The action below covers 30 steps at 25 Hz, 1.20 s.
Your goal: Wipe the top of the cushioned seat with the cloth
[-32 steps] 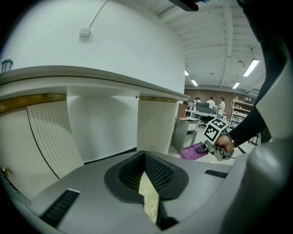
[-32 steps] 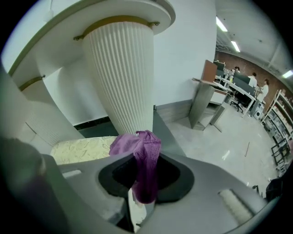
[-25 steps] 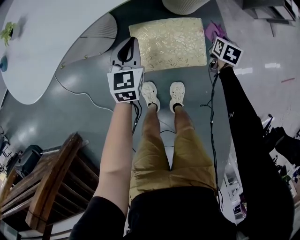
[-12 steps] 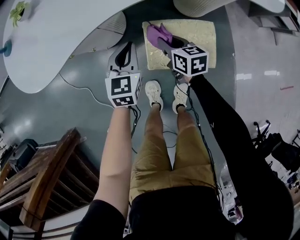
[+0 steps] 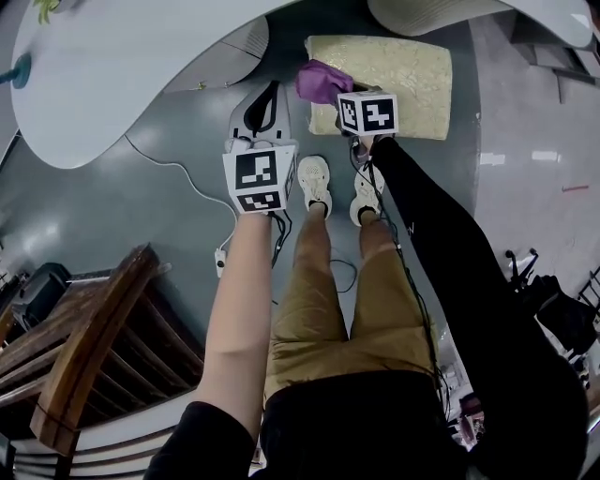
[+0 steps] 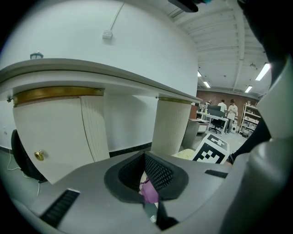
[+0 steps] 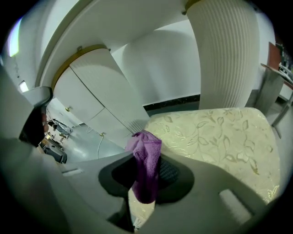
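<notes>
The cushioned seat [image 5: 398,66] has a pale gold floral top and stands on the floor in front of the person's feet. A purple cloth [image 5: 323,82] sits bunched at the seat's front-left corner, and my right gripper [image 5: 333,92] is shut on it. In the right gripper view the cloth [image 7: 146,157] hangs folded from the jaws of the right gripper [image 7: 146,180], with the seat [image 7: 215,132] stretching to the right. My left gripper [image 5: 265,98] is held over the floor left of the seat, shut and holding nothing; through the left gripper [image 6: 146,178] a sliver of the cloth [image 6: 149,194] shows.
A white curved table [image 5: 122,66] lies to the left, with a ribbed white pedestal [image 5: 436,11] behind the seat. A wooden chair [image 5: 84,361] stands at the lower left. A white cable [image 5: 178,178] runs over the grey floor. The person's shoes [image 5: 314,180] are just short of the seat.
My right gripper has swept with the cloth from beyond the seat's right edge across to its front-left corner. The left gripper has stayed beside the seat.
</notes>
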{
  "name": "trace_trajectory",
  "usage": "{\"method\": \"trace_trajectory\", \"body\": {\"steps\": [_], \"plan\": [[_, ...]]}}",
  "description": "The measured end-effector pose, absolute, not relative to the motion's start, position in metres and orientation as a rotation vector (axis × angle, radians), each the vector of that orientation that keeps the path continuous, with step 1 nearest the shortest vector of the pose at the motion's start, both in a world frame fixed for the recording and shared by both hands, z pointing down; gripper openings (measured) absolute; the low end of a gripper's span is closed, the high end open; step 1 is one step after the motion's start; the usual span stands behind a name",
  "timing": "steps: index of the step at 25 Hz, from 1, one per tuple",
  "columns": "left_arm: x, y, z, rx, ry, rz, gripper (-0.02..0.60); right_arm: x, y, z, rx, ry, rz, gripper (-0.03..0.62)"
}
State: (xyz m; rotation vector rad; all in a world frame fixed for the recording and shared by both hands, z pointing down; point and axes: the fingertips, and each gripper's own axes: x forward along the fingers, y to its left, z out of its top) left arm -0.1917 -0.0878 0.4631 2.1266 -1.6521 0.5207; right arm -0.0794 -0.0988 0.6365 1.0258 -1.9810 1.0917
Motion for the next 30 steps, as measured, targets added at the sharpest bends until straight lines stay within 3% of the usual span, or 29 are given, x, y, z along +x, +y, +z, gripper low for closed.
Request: {"method": "trace_trajectory", "body": {"steps": [5,23,30], "plan": [[-0.174,-0.092,0.465,2.15,-1.613,0.517,0.008,-0.027,-0.113,0.637,1.135,-1.929,1.085,0.08],[-0.071,-0.12,0.454,2.249,-1.536,0.568,0.008,0.274,-0.112,0.64,1.651,-1.519,1.144,0.08],[-0.056,-0.11,0.452,2.206,-1.589,0.594,0.008,0.322,-0.093,0.643,1.683,-1.456,1.139,0.08]]}}
